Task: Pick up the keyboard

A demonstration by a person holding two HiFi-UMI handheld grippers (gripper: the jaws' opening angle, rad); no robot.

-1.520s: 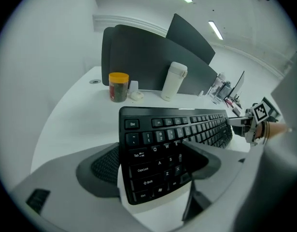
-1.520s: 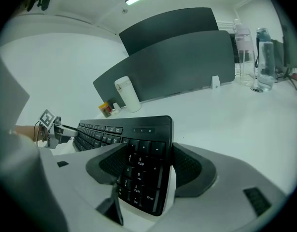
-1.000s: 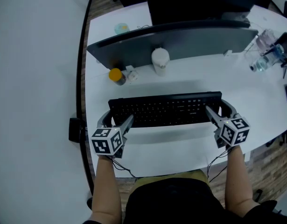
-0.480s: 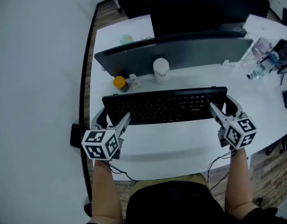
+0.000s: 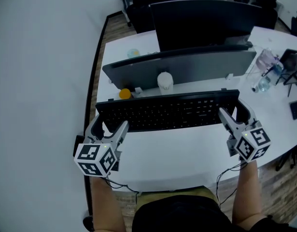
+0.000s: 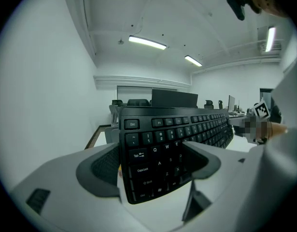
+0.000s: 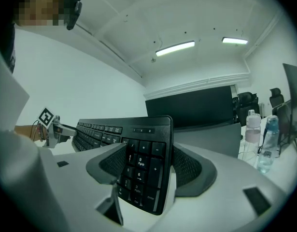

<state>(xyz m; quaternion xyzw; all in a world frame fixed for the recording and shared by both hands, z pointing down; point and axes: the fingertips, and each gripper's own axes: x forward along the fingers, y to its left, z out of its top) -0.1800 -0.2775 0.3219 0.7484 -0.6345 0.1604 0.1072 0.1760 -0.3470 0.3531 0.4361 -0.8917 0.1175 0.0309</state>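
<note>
Rising off the white desk [image 5: 187,151], the long black computer keyboard [image 5: 167,111] now sits higher and nearer the head camera than a second ago. Its far edge covers the foot of the white cup [image 5: 164,80] and part of the small orange round object [image 5: 124,94] behind it, so I judge the pickup essentially made. The left gripper [image 5: 109,125] clamps the keyboard's left end, jaws narrowed onto it, one over the keys and one beneath. The right gripper [image 5: 233,115] pinches the number-pad end likewise.
</note>
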